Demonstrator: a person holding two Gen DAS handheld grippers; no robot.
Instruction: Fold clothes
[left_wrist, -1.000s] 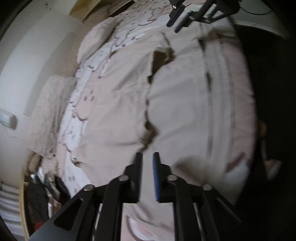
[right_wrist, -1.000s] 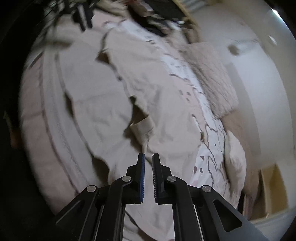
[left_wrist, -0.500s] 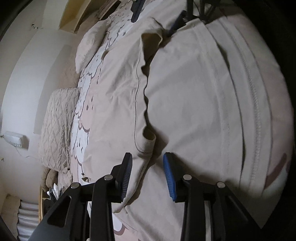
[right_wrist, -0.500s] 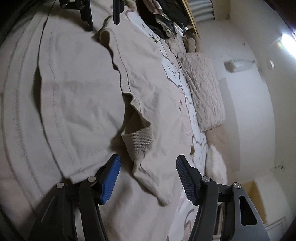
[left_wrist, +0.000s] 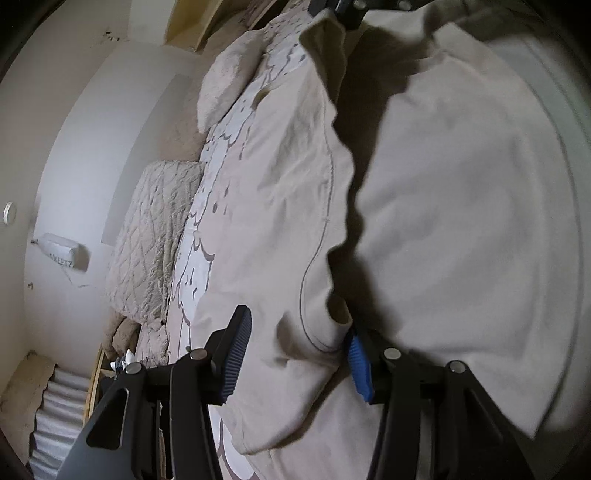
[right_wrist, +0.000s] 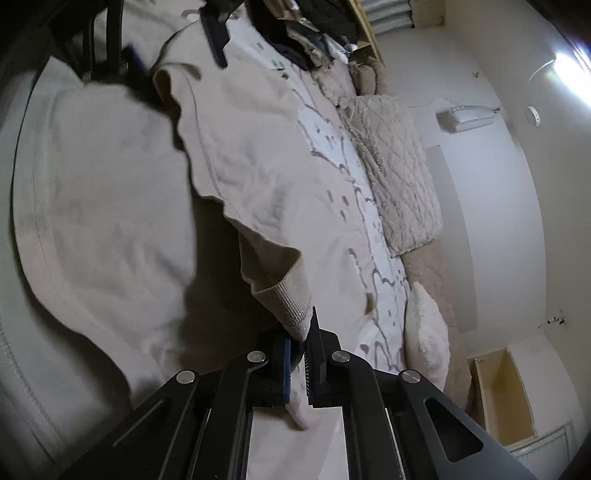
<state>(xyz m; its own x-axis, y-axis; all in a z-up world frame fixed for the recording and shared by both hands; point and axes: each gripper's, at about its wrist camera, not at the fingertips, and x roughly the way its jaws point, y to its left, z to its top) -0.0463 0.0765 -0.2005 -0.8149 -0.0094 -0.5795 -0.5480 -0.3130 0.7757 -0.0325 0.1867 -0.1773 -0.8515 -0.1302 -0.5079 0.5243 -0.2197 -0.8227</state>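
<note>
A beige garment (left_wrist: 273, 206) lies spread on the bed, with ribbed cuffs at its near and far ends. In the left wrist view my left gripper (left_wrist: 295, 354) is open, its jaws on either side of the garment's near edge fold. In the right wrist view my right gripper (right_wrist: 299, 362) is shut on the garment's ribbed cuff (right_wrist: 284, 299). The garment (right_wrist: 236, 155) runs away from it towards the left gripper (right_wrist: 173, 62) at the top, which stands open over the far end.
A large beige quilt (left_wrist: 461, 206) lies beside the garment. A patterned white sheet (right_wrist: 351, 206), a quilted pillow (right_wrist: 395, 173) and a fluffy cushion (right_wrist: 424, 332) lie along the wall. Clutter on a shelf (right_wrist: 314, 29) sits at the bed's end.
Both grippers have moved down close to the garment. The left opened wider around its near edge. The right went from wide open to shut on the ribbed cuff.
</note>
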